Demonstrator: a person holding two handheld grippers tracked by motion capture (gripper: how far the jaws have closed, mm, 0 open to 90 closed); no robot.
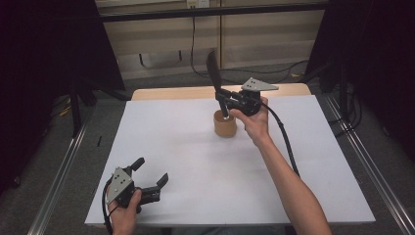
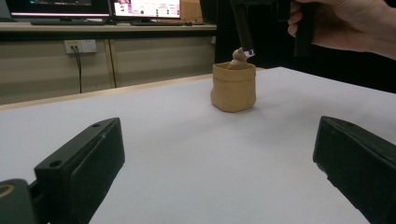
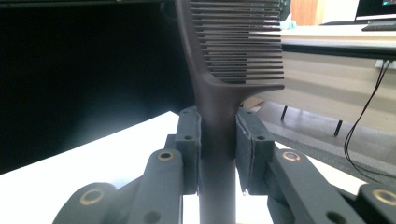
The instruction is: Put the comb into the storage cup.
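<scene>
Comb (image 3: 219, 93), clamped by its handle in the right gripper (image 1: 226, 100), stands near-upright with its lower tip directly over the cup (image 1: 225, 125) by the table's (image 1: 171, 147) far edge; the left gripper (image 1: 149, 176) gapes wide and empty.

Bright, even light on the white table (image 1: 195, 161); dark room corners; soft blur; faint shadows underneath things.

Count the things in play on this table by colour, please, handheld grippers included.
Black: 3 - comb, left gripper, right gripper
Tan: 2 - small cup, little figure poking out of it
Total: 5
</scene>
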